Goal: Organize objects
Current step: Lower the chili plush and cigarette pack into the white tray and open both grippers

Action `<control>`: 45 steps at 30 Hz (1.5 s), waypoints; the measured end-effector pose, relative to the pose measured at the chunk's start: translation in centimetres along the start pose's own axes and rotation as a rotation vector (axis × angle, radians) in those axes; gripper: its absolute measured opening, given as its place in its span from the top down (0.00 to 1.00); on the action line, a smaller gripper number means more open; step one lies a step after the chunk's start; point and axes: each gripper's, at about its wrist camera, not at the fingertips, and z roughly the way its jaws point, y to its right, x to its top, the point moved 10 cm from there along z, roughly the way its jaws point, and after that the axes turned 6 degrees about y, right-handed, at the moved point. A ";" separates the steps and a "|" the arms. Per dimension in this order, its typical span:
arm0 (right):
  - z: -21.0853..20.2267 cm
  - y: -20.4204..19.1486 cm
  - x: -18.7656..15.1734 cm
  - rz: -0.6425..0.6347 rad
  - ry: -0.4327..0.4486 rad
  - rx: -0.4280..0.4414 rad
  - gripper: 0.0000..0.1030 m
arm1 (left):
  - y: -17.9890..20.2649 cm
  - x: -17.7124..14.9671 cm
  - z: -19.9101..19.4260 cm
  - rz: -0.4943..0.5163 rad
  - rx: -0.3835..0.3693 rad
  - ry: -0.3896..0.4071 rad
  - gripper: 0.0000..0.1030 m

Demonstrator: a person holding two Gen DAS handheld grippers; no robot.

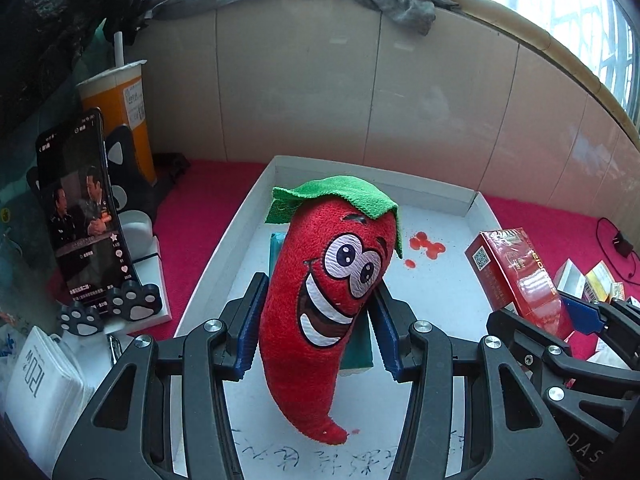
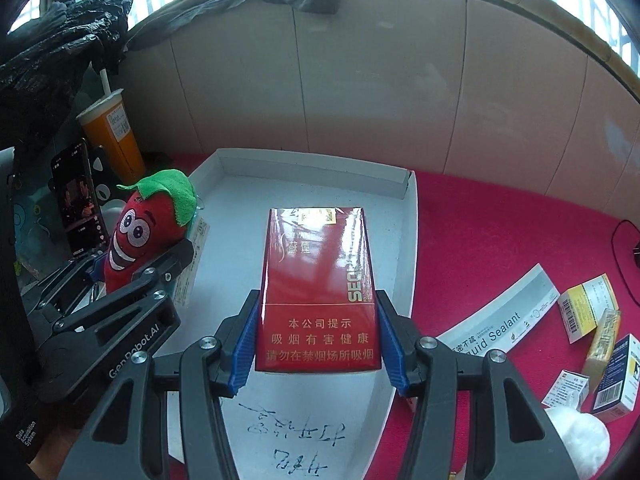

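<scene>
My left gripper [image 1: 316, 320] is shut on a red plush chili pepper [image 1: 324, 300] with a green cap and a smiling face, held above a white tray [image 1: 224, 256]. A teal box [image 1: 358, 348] lies in the tray behind the plush. My right gripper [image 2: 318, 340] is shut on a red cigarette box [image 2: 318, 288] and holds it over the same tray [image 2: 404, 248]. The red box also shows in the left wrist view [image 1: 516, 276] at the right, and the plush in the right wrist view [image 2: 144, 232] at the left.
A phone on a paw stand [image 1: 80, 220] and an orange drink cup [image 1: 120, 112] stand left of the tray. Small boxes [image 2: 588, 312] and a sealant carton [image 2: 500, 324] lie on the red cloth at right. A tiled wall runs behind. Red stains [image 1: 426, 246] mark the tray.
</scene>
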 end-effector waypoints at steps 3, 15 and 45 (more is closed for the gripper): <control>0.7 -0.1 -0.2 -0.013 -0.001 -0.011 0.47 | -0.2 0.0 0.4 -0.007 -0.003 0.000 0.52; -0.1 0.1 0.7 -0.058 0.084 -0.066 0.19 | -1.7 2.0 -1.0 -0.023 0.053 0.086 0.20; -11.0 2.5 -1.0 -0.030 0.244 -0.075 0.00 | 1.8 0.6 -8.2 0.026 0.043 0.156 0.00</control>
